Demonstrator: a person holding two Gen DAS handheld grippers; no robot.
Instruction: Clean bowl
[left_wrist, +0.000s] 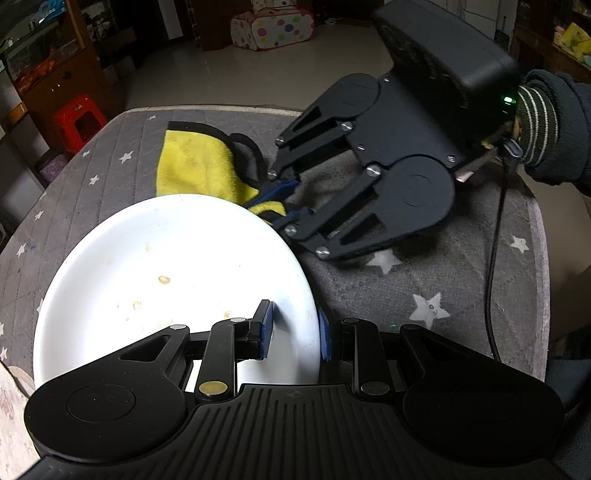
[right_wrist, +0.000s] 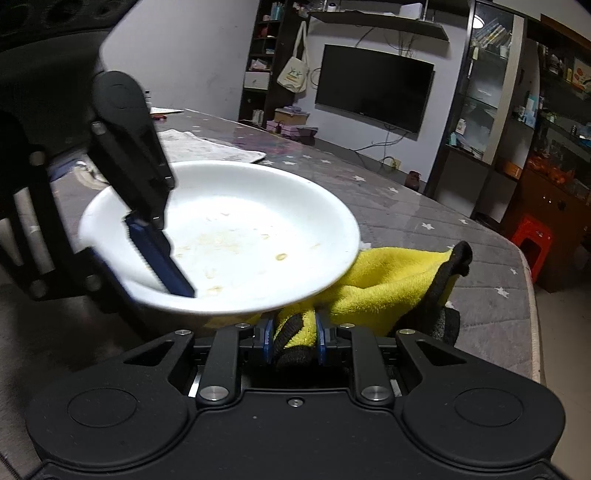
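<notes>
Bowl pinned, cloth gripped for wiping

The bowl (left_wrist: 173, 277), lower left on the table (left_wrist: 461, 288), is clamped at its rim by the left tool (left_wrist: 295, 332); the cloth (right_wrist: 373, 284), pinched in the right tool (right_wrist: 294, 341), should be swept over the crumbs.

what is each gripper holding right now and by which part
The left gripper clamps the white bowl by its rim, one pad inside and one outside. The right gripper pinches the yellow cloth at a bunched, black-trimmed edge.
</notes>
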